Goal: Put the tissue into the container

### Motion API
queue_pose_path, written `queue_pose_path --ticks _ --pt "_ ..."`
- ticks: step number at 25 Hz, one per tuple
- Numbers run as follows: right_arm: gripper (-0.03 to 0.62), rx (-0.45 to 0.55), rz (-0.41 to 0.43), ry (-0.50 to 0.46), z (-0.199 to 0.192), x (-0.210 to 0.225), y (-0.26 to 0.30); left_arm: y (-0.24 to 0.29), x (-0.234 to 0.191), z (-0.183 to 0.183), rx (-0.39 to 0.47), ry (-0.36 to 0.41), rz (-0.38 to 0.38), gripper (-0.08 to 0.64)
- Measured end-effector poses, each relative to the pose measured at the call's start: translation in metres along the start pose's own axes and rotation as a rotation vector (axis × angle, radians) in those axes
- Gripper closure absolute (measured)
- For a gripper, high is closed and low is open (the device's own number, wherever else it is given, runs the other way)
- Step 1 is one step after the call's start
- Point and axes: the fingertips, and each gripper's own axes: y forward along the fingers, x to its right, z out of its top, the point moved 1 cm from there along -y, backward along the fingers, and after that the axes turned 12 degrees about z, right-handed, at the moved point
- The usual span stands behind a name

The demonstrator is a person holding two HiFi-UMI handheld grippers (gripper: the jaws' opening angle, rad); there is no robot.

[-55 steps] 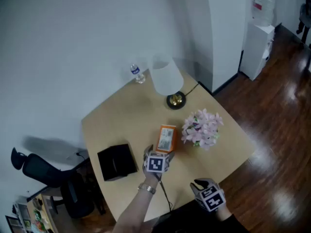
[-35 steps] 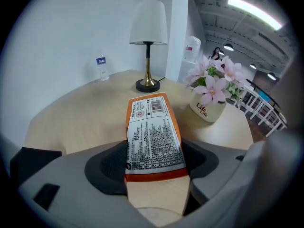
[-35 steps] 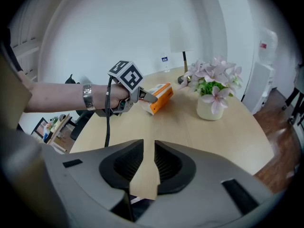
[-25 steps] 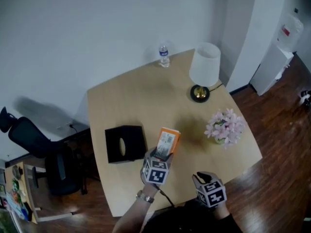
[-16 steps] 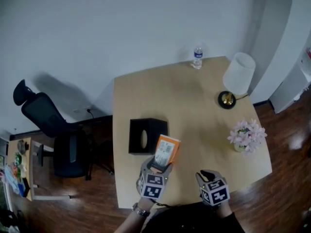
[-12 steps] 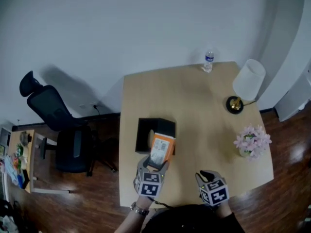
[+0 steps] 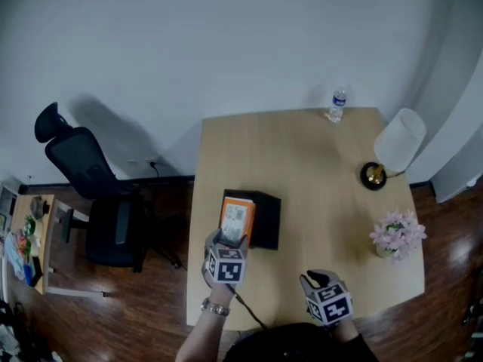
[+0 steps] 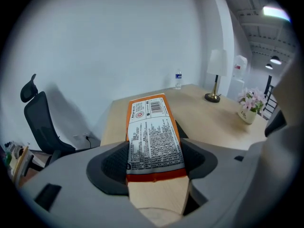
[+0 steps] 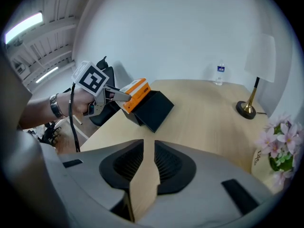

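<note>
Your left gripper is holding the orange tissue pack. In the left gripper view, the two jaws press on the pack, one on each side. The pack is wide, so the jaws stand quite far apart. Most of the pack sticks out in front of them.

The black container sits on the table. The tissue pack is up in the air at the container's edge, on the side toward the chair. In the head view the pack covers that edge. In the right gripper view the far end of the pack is right at the top of the container, and the pack tips a little. You cannot tell if it touches the container. Most of the pack is outside it. Your hand and the left gripper are just beside the container, on the chair side.

Your right gripper is near the container, on your side of it and away from the chair. Its jaws have only a thin gap between them. Nothing is in the gap; you just see the table through it.

The flowers stand well apart from the container, on the side away from the chair. The lamp and the water bottle are well past the container, by the wall.
</note>
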Motion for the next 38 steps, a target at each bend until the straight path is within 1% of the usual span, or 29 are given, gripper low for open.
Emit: queue_pose_path --ticks 3,5,8,11,15,17,21,24,26,28,30,31,35,38 --pt "0.514 -0.007 -0.006 0.016 -0.003 0.004 0.000 0.015 -0.001 0.008 0.006 0.019 0.035 0.232" --pt "0.512 -0.010 -0.013 0.032 -0.004 0.008 -0.001 0.026 -0.001 0.007 -0.010 0.024 0.045 0.230" --pt "0.512 -0.010 -0.025 0.052 -0.006 0.012 -0.002 0.046 0.002 -0.006 -0.081 0.003 0.036 0.230" --pt "0.512 -0.017 -0.028 0.069 -0.011 0.015 -0.002 0.064 0.002 -0.021 -0.139 -0.024 0.042 0.227" --pt "0.512 -0.036 -0.025 0.087 -0.017 0.013 0.002 0.077 0.002 -0.028 -0.167 -0.056 0.036 0.199" --pt "0.512 -0.043 -0.022 0.088 -0.018 0.011 0.004 0.079 0.003 -0.027 -0.167 -0.055 0.033 0.167" --pt "0.513 -0.043 -0.018 0.083 -0.019 0.007 0.006 0.076 0.002 -0.023 -0.142 -0.071 0.026 0.165" --pt "0.512 -0.035 -0.020 0.079 -0.019 0.006 0.007 0.069 0.000 -0.022 -0.124 -0.089 0.006 0.131" --pt "0.512 -0.028 -0.020 0.076 -0.018 0.005 0.006 0.060 -0.001 -0.019 -0.096 -0.104 -0.006 0.103" --pt "0.512 -0.020 -0.022 0.072 -0.016 0.003 0.005 0.046 -0.004 -0.011 -0.053 -0.115 -0.018 0.100" --pt "0.512 -0.010 -0.024 0.063 -0.012 0.001 0.004 0.028 -0.003 -0.003 -0.012 -0.114 -0.044 0.100" --pt "0.512 -0.003 -0.025 0.058 -0.010 0.000 0.003 0.017 -0.001 0.001 0.004 -0.112 -0.070 0.101" --pt "0.512 0.023 -0.026 0.039 -0.004 -0.005 0.000 -0.031 0.016 0.006 0.046 -0.089 -0.205 0.112" --pt "0.512 0.039 -0.024 0.035 -0.003 -0.007 -0.004 -0.067 0.024 -0.001 0.053 -0.068 -0.293 0.150"
